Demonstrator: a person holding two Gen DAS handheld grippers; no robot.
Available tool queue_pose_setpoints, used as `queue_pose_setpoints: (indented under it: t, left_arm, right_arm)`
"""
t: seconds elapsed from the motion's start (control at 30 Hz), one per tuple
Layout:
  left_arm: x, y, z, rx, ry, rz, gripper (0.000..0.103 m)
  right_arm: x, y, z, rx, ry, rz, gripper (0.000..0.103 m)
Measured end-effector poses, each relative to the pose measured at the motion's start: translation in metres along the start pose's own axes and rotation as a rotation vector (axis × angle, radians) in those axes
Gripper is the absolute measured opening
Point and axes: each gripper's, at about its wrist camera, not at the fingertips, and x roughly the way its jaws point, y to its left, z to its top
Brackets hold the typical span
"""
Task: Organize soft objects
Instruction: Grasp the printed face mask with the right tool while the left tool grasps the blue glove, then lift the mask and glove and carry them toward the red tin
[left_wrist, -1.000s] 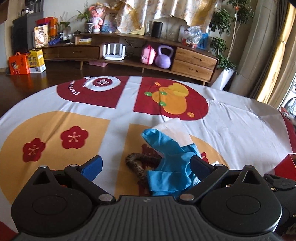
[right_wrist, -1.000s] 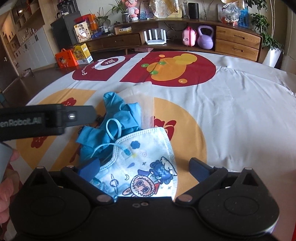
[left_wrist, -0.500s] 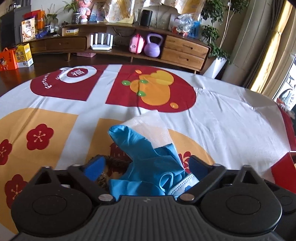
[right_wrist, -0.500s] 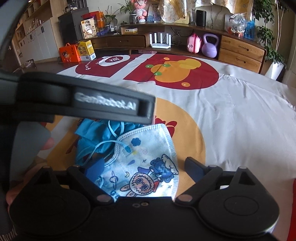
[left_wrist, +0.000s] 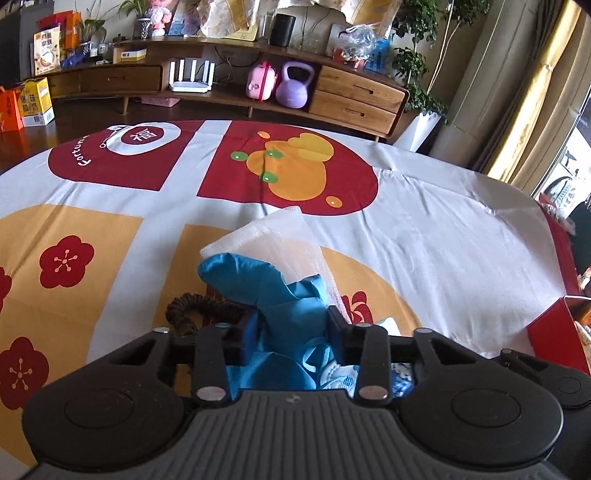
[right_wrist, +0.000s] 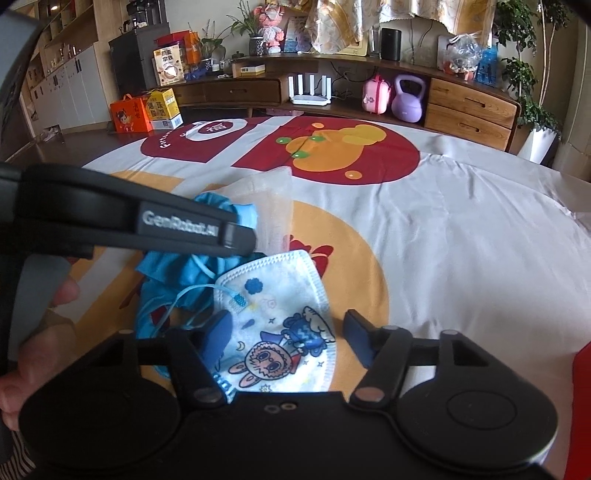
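Gloves first: the blue glove (left_wrist: 280, 295) sits bunched in the middle of the tablecloth (left_wrist: 461, 251), half on top of a white foam sheet (left_wrist: 273, 236) and right next to a dark braided hair tie (left_wrist: 192, 306); the left gripper (left_wrist: 290, 332) has just been closing and its pads are now squeezed in on the glove from both sides, so that one looks properly pinched; from the right wrist view you can see the left tool's black arm reaching across over the pile, with the person's hand (right_wrist: 44, 332) wrapped round its handle at the left edge; the kids' face mask (right_wrist: 280, 325), white with a cartoon bunny and a little blue character printed on it, lies just beside the glove with its light blue ear loops trailing over the blue stuff; the right gripper (right_wrist: 288, 332) has just been closing too, but it's only partway in; the mask is between the fingers, the left pad looks like it's touching the mask's edge and the right pad stands clear of it, so no real grip there; a red box (left_wrist: 554, 332) pokes in at the right edge of the table; past the table there's a long wooden sideboard (left_wrist: 354, 96) with a purple kettlebell (left_wrist: 293, 90) on its lower shelf.
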Motion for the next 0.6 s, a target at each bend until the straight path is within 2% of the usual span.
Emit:
queue_pose_setpoints:
  t: [0.03, 0.23, 0.3, 0.4, 0.53, 0.57, 0.6]
  left_arm:
    - [-0.001, 0.0, 0.0, 0.003, -0.003, 0.004, 0.033]
    - [-0.009, 0.001, -0.002, 0.004, -0.017, 0.009, 0.021]
    - [-0.013, 0.001, -0.002, 0.011, -0.021, 0.01, 0.019]
    - [-0.019, 0.004, -0.002, 0.009, -0.026, 0.008, 0.017]
    - [-0.029, 0.011, -0.003, -0.004, -0.031, -0.004, 0.016]
    - [-0.032, 0.013, -0.004, -0.006, -0.034, -0.007, 0.016]
    - [-0.034, 0.015, -0.004, -0.005, -0.036, -0.01, 0.016]
  right_arm:
    - [0.0, -0.001, 0.0, 0.0, -0.001, -0.006, 0.056]
    - [-0.003, -0.008, 0.002, 0.012, -0.002, -0.032, 0.02]
    - [-0.004, -0.012, 0.002, 0.02, 0.0, -0.035, 0.004]
    - [-0.009, -0.019, 0.001, 0.055, -0.001, -0.003, 0.0]
    - [-0.018, -0.024, -0.003, 0.056, -0.009, 0.035, 0.0]
    - [-0.02, -0.025, -0.004, 0.052, -0.011, 0.045, 0.003]
    - [-0.022, -0.026, -0.004, 0.05, -0.011, 0.057, 0.011]
